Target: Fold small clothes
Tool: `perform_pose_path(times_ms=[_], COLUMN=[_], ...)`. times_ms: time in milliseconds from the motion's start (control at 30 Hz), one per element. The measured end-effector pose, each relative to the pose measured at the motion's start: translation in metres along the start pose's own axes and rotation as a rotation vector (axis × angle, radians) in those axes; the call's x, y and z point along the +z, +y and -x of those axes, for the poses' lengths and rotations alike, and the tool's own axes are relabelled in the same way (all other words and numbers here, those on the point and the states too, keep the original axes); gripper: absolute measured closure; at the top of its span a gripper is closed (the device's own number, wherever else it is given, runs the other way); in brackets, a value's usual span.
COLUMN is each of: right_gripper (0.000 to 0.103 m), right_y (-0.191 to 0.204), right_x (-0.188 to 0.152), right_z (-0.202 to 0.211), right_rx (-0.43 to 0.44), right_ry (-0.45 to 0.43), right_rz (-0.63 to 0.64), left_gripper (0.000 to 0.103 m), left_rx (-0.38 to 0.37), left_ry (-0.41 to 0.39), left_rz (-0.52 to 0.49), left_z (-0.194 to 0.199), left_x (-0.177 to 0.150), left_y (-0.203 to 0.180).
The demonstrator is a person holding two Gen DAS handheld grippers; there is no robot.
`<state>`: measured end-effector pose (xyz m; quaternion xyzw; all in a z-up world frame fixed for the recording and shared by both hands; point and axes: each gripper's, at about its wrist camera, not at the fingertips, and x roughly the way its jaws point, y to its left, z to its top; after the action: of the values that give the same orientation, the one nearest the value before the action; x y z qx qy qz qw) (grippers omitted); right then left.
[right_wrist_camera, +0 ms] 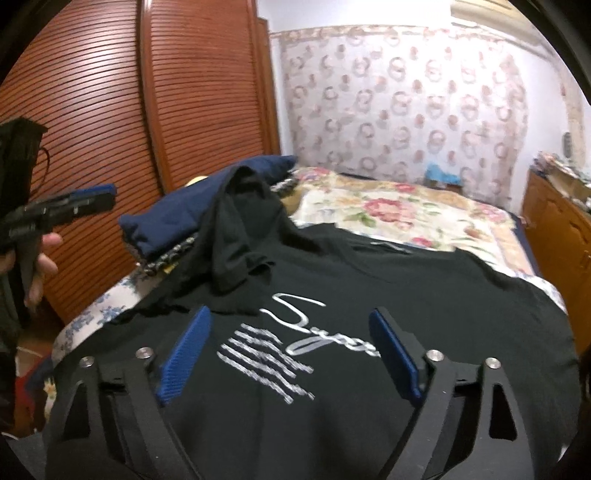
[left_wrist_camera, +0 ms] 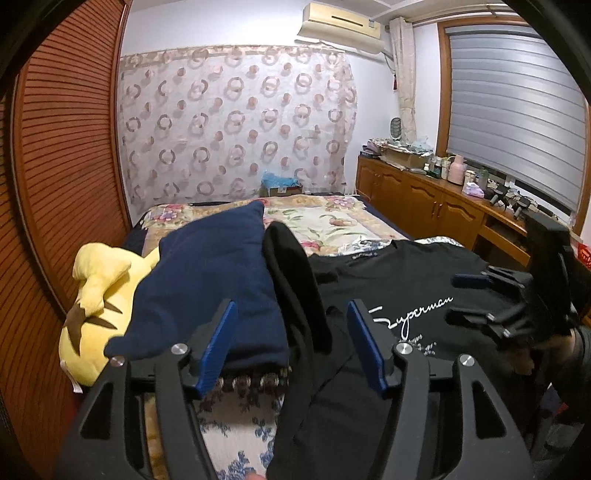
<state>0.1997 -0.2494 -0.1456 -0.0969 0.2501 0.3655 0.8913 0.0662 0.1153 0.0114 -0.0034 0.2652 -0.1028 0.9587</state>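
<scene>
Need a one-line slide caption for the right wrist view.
Open right gripper hovers over black T-shirt spread on bed.

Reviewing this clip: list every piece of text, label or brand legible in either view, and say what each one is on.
"Superman" in white script: on the chest of the black T-shirt spread on the bed, read in the left wrist view.
Smaller white lines under that word: too blurred to read in either view.
Neck label inside the shirt collar: too small to read.
Sticker on the air conditioner: unreadable.
Label on the box by the curtain: unreadable.
</scene>
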Motion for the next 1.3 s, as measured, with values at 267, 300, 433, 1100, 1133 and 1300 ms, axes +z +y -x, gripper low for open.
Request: perform_pose_path(times_ms=[267, 300, 433, 1100, 1133, 1300], right_gripper=[0.044, 0.045, 0.054, 0.061, 0.054, 0.053], right_y=[0.017, 0.022, 0.039, 0.006, 0.005, 0.008], right_x=[0.024, 0.026, 0.032, 0.112, 0.114, 0.101], right_z=[-0.065, -0.074, -0.105, -0.143, -0.141, -0.131], right_rx=[0.164, 0.179, 0.221, -0.133, -0.123, -0.097], right_ry=[0.106, 0.120, 0.171, 0.090, 0.091, 0.095], right_rz=[0.032, 0.041, 0.074, 0.088, 0.077, 0.082], left_gripper=[0.037, 0.036, 0.035, 0.034, 0.034, 0.034], left_rx=[0.013, 0.012, 0.019, 0.009, 0.008, 0.006], left_ry=[0.008, 0.011, 0.024, 0.064, 0.065, 0.066], left_rz=[0.020, 0.024, 0.039, 0.062, 0.060, 0.058], left_z=[0.001, 0.000, -0.001, -0.008, -0.008, -0.010], left_x=[-0.020, -0.023, -0.031, -0.046, -0.046, -0.047], left_y=[0.001, 0.003, 0.004, 0.011, 0.011, 0.006])
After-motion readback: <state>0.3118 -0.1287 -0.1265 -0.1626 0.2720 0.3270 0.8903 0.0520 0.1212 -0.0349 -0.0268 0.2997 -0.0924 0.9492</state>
